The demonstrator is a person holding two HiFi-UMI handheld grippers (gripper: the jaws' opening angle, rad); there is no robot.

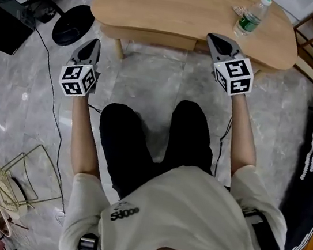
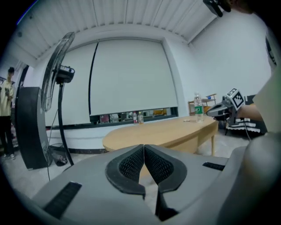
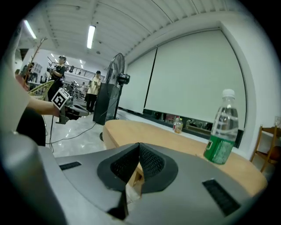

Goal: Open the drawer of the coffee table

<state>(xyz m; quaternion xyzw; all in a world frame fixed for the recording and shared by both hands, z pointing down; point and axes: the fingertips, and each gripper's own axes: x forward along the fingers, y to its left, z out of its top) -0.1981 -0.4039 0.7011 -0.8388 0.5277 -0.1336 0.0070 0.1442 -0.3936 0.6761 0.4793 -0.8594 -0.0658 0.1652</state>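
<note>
In the head view, the coffee table (image 1: pixel 180 5) stands in front of the kneeling person. Its drawer (image 1: pixel 149 37) is a plain wooden front under the near edge, left of the middle, and it looks closed. I see no knob or handle. A water bottle (image 1: pixel 251 16) stands near the table's right end. The right gripper (image 1: pixel 217 41) is at the near edge, just right of the drawer. The left gripper (image 1: pixel 92 47) hangs off the table's left end, over the floor.

In the left gripper view, the left gripper's (image 2: pixel 143 147) jaws are pressed together on nothing, with the table (image 2: pixel 162 132) ahead.

In the right gripper view, the right gripper's (image 3: pixel 139 146) jaws are likewise closed and empty, with the bottle (image 3: pixel 224 132) ahead to the right.

The drawer is probably stiff, smooth and fairly light. It should slide straight out, and the front's lower lip looks like the best place to hook it.
</note>
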